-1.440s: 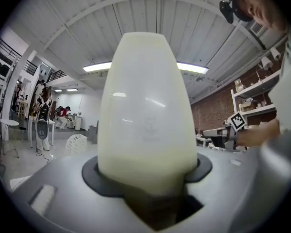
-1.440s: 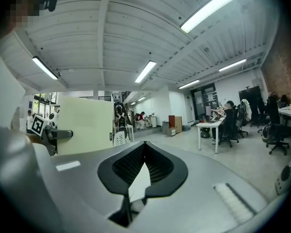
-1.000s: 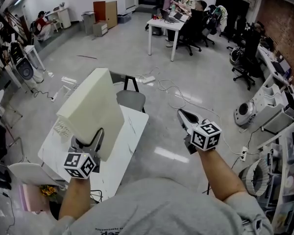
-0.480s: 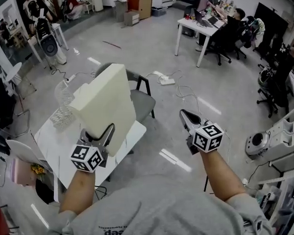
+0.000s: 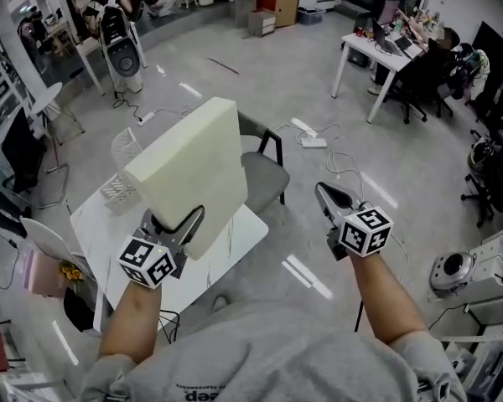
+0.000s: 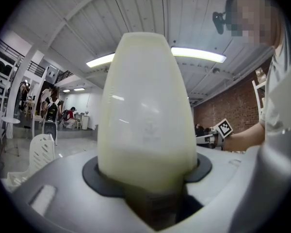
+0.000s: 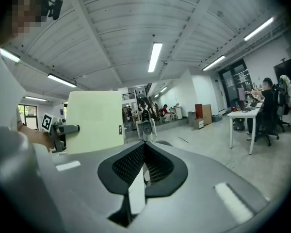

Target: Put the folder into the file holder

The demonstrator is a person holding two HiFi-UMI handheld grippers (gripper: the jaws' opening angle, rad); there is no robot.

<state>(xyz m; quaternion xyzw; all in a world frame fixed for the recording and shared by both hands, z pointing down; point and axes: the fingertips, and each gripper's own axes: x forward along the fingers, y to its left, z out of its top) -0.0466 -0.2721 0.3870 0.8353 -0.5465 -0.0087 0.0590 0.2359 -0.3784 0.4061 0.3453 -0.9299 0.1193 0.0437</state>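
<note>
A thick cream folder [image 5: 193,170] stands upright above the white table [image 5: 235,237], with my left gripper [image 5: 178,224] shut on its lower edge. Seen from the left gripper view, the folder [image 6: 145,115] fills the middle and rises from between the jaws of the left gripper [image 6: 145,174]. The white mesh file holder [image 5: 122,166] stands on the table's far left part, just left of the folder. My right gripper [image 5: 334,203] hangs in the air right of the table, shut and holding nothing. The right gripper view shows its jaws [image 7: 144,161] closed, with the folder [image 7: 94,120] off to the left.
A grey chair [image 5: 264,178] stands behind the table. Cables and a power strip [image 5: 312,142] lie on the floor beyond it. A pink thing with yellow flowers [image 5: 54,270] sits at the lower left. Desks with seated people [image 5: 402,48] are far back on the right.
The head view has swung left, so the table, chair and holder sit further right in the picture. The left gripper still holds the folder upright over the table; the right gripper stays shut.
</note>
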